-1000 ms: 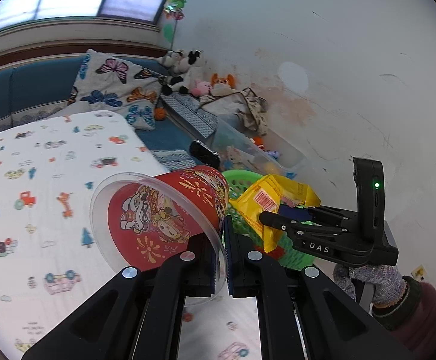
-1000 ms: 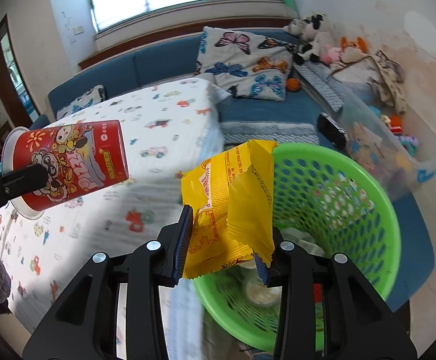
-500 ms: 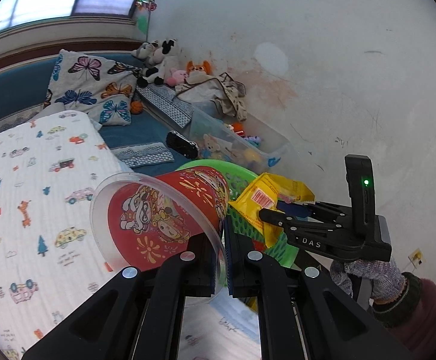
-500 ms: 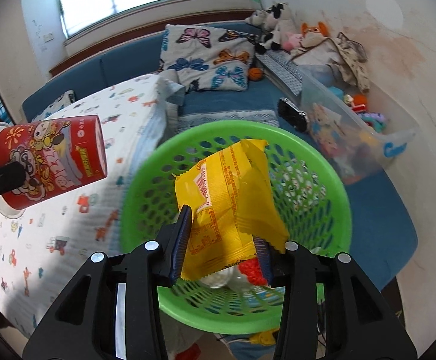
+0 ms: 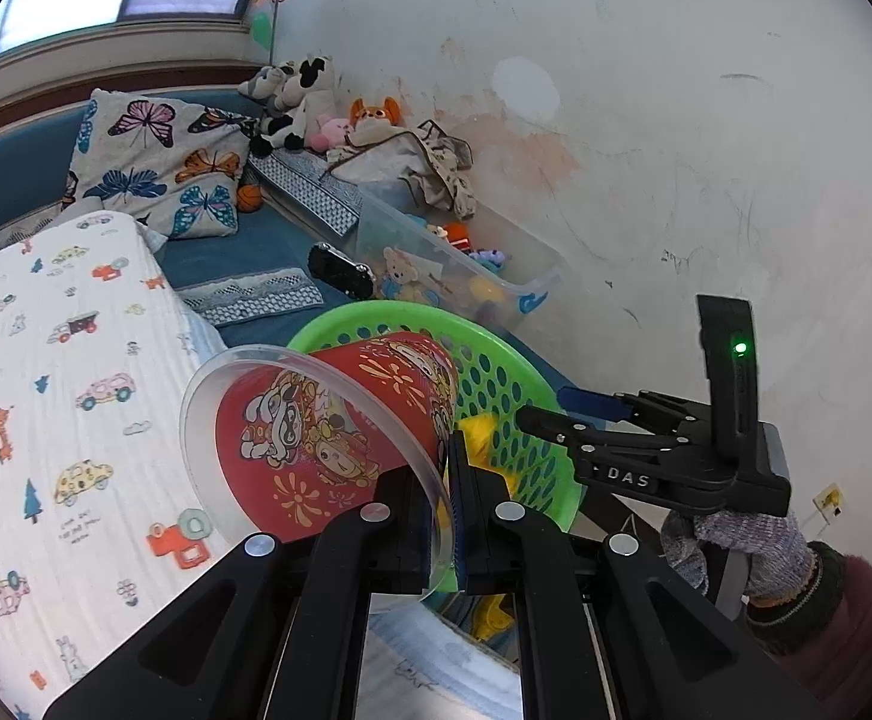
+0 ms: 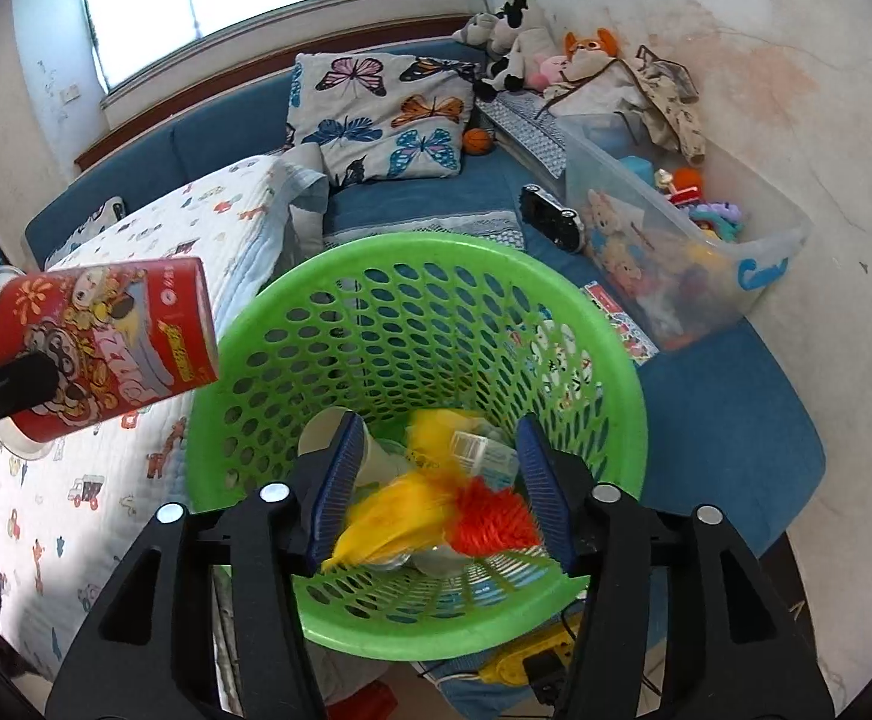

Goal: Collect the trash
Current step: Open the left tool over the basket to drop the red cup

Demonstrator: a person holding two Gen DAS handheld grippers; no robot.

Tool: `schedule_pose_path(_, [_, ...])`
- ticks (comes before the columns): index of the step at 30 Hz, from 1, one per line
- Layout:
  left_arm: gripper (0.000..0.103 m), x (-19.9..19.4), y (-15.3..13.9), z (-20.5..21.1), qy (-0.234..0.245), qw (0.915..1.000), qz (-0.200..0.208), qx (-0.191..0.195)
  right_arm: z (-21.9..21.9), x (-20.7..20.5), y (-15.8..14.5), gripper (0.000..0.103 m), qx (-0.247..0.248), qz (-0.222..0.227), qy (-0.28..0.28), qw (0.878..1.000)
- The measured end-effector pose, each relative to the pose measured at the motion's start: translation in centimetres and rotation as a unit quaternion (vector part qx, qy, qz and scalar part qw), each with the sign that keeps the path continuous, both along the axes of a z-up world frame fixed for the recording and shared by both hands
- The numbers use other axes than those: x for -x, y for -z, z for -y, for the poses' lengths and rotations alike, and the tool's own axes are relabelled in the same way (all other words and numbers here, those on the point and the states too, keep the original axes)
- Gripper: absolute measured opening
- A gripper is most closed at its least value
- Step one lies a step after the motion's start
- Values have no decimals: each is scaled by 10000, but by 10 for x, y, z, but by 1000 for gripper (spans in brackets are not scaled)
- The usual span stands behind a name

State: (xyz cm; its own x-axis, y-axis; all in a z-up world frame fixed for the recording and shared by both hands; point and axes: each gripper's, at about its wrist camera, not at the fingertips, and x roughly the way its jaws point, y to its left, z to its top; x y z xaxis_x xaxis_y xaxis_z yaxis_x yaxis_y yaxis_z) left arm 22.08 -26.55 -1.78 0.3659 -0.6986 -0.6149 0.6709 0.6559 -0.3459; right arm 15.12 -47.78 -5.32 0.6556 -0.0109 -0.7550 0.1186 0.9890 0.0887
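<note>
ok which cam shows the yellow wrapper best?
Right wrist: the yellow wrapper shows blurred inside the green basket, between the right gripper's open jaws. Left wrist catches only a yellow sliver behind the red cup.

The right tongs [image 6: 436, 480] have just been opening; the crinkled yellow snack wrapper [image 6: 388, 516], earlier pinched between them, now falls blurred into the green perforated plastic basket [image 6: 616, 372], free of both pads.
</note>
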Motion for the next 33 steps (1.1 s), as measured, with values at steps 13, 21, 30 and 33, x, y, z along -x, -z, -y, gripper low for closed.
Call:
schedule_pose_path(13, [6,-9,18,34,185,9994,-258,-154,10,20,-12,63,-24,150,64,9999])
schedule_pose_path(21, [6,-15,29,55,254,9983,-388,-355,16,27,-14,64,-63,196,145,9997])
schedule_pose_path(30, [42,-15,34,57,238,9981,-499,-272,15,31,-13,64,-108,188,163,9996])
schedule_pose_path(33, [47,-12,32,54,231,9985,-423,-254,14,32,-14,64,-102,208,159,9996])
